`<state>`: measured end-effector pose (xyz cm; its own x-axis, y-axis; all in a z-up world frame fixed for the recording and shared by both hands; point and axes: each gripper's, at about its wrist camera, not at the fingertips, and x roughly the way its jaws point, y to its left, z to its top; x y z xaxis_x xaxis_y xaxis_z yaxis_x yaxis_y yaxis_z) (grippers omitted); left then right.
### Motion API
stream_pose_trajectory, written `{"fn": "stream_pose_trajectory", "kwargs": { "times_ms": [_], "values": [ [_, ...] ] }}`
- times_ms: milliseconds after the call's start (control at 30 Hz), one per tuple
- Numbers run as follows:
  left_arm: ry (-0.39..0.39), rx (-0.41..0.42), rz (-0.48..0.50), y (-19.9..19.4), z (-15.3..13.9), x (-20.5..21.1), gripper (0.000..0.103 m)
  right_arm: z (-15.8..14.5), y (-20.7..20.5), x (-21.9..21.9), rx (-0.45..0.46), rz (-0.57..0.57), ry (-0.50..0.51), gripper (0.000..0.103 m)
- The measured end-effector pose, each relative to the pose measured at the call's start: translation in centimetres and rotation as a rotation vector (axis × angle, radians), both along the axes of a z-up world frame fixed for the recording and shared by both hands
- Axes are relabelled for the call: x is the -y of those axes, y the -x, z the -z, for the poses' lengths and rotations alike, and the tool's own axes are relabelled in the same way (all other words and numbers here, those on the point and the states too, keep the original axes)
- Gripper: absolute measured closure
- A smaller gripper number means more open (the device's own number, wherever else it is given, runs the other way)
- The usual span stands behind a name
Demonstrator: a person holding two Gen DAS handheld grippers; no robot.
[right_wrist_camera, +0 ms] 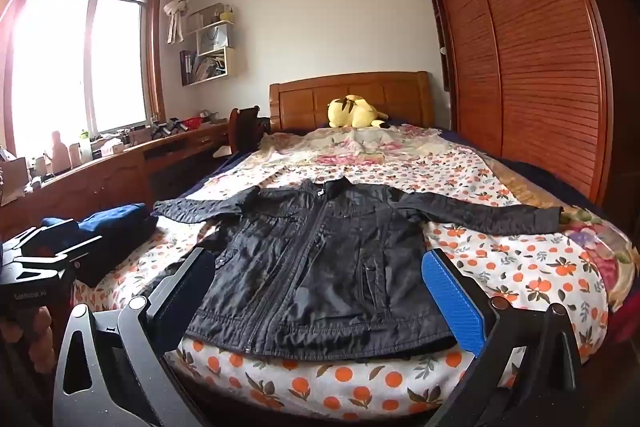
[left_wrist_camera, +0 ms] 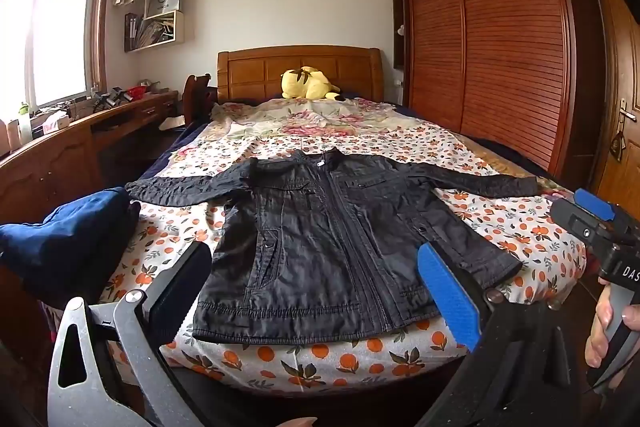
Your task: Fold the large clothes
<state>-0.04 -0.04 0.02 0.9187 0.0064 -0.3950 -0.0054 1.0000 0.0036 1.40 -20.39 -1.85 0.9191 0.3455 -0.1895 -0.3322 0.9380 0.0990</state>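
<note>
A black zip jacket (left_wrist_camera: 320, 239) lies flat and face up on the bed, both sleeves spread out to the sides, hem toward me; it also shows in the right wrist view (right_wrist_camera: 320, 267). My left gripper (left_wrist_camera: 316, 291) is open and empty, held above the foot of the bed in front of the jacket's hem. My right gripper (right_wrist_camera: 320, 295) is also open and empty, at about the same distance from the hem. The right gripper also shows in the left wrist view (left_wrist_camera: 596, 223) at the right edge, held by a hand.
The bed (left_wrist_camera: 360, 367) has an orange-print sheet. A folded dark blue garment (left_wrist_camera: 68, 239) lies at the bed's left corner. A yellow plush toy (left_wrist_camera: 306, 83) sits by the headboard. A wooden desk (left_wrist_camera: 80, 143) stands left, a wardrobe (left_wrist_camera: 500, 47) right.
</note>
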Motion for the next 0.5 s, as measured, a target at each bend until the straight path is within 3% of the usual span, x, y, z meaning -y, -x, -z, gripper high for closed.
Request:
{"fn": "stream_pose_trajectory", "kwargs": {
  "times_ms": [500],
  "values": [
    [0.008,-0.009,0.007,-0.02,0.19,-0.21,0.0,-0.09,0.04,-0.21,-0.021,0.0,0.013,0.0]
  ]
}}
